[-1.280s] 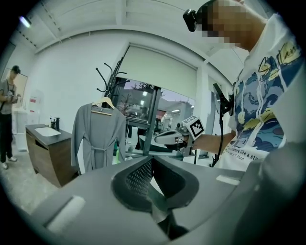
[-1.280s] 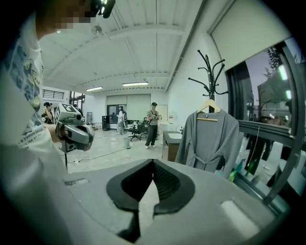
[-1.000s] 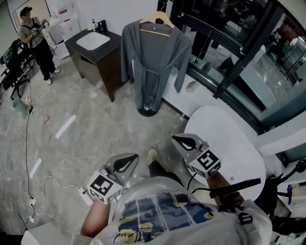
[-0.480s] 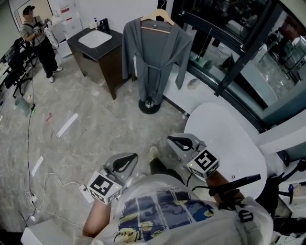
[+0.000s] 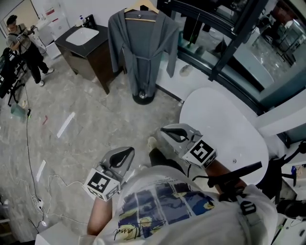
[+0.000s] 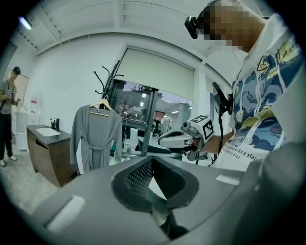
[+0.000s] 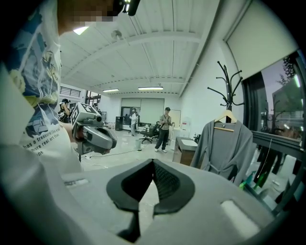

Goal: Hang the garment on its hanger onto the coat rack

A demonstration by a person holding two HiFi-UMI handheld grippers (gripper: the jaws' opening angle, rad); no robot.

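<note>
A grey robe [image 5: 138,48] hangs on a wooden hanger [image 5: 139,6] from the coat rack, whose round base [image 5: 142,98] stands on the floor far ahead of me. The robe [image 6: 95,139] and the black rack top [image 6: 107,81] also show in the left gripper view, and the robe [image 7: 224,148] shows under the rack [image 7: 227,86] in the right gripper view. My left gripper [image 5: 129,150] is shut and empty, close to my body. My right gripper [image 5: 162,130] is also shut and empty, beside a white table. Neither touches the garment.
A dark vanity with a white sink [image 5: 83,38] stands left of the rack. A round white table [image 5: 224,129] is at my right, with dark-framed glass [image 5: 229,43] behind it. Cables [image 5: 28,158] trail across the floor at left. A person [image 5: 21,43] stands far left.
The rack and robe have slid up and left in the head view. Both grippers stay shut, low and near my body, and the right one has edged left.
</note>
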